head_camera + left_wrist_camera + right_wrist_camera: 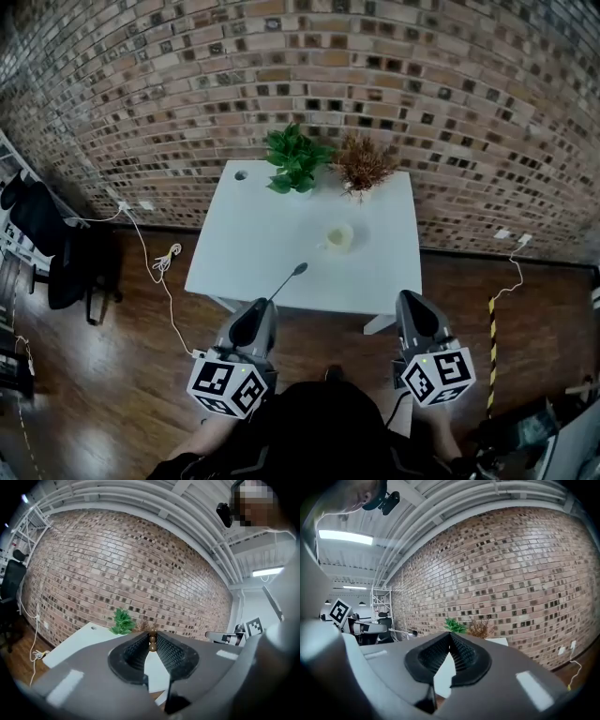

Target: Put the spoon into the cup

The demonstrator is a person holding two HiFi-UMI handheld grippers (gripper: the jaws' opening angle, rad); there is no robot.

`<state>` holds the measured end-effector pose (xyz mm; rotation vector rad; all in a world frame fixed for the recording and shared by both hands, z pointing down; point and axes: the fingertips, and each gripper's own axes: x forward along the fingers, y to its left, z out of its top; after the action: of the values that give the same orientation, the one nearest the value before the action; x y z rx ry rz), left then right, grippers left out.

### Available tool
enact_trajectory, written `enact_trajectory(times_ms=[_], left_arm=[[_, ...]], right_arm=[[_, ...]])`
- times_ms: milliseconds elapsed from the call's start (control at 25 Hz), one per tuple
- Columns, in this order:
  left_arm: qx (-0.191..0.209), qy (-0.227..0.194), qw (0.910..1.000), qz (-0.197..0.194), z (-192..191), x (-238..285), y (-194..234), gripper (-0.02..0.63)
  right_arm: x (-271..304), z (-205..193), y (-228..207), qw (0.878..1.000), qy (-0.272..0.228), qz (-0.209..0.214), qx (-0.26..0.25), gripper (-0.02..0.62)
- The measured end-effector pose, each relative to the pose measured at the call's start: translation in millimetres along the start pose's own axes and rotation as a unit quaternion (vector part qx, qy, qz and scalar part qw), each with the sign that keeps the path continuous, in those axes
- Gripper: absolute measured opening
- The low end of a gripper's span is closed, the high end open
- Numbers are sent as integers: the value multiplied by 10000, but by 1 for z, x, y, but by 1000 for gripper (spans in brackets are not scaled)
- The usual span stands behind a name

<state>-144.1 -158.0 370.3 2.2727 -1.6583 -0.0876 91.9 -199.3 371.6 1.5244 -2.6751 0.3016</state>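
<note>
Head view alone shows the cup [338,237]; left hand-held gripper [152,633] clamps spoon [286,280], right hand-held gripper [450,634] closed empty.

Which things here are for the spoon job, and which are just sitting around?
For the job: long dark spoon, held in the left tool; pale round cup on the white table.
Just sitting around: green leafy plant; dry brown plant; loose white cable.
</note>
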Motion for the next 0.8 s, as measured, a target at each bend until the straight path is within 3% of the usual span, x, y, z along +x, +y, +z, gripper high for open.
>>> enact_trajectory(times_ms=[440, 800], left_arm=[[10, 96, 9997, 215, -1, 83, -4, 38], [-105, 519, 9984, -218, -9, 144, 31, 38]], right_arm=[[60, 10, -61, 9995, 0, 294, 70, 6], [114, 13, -78, 9999, 109, -97, 34, 6]])
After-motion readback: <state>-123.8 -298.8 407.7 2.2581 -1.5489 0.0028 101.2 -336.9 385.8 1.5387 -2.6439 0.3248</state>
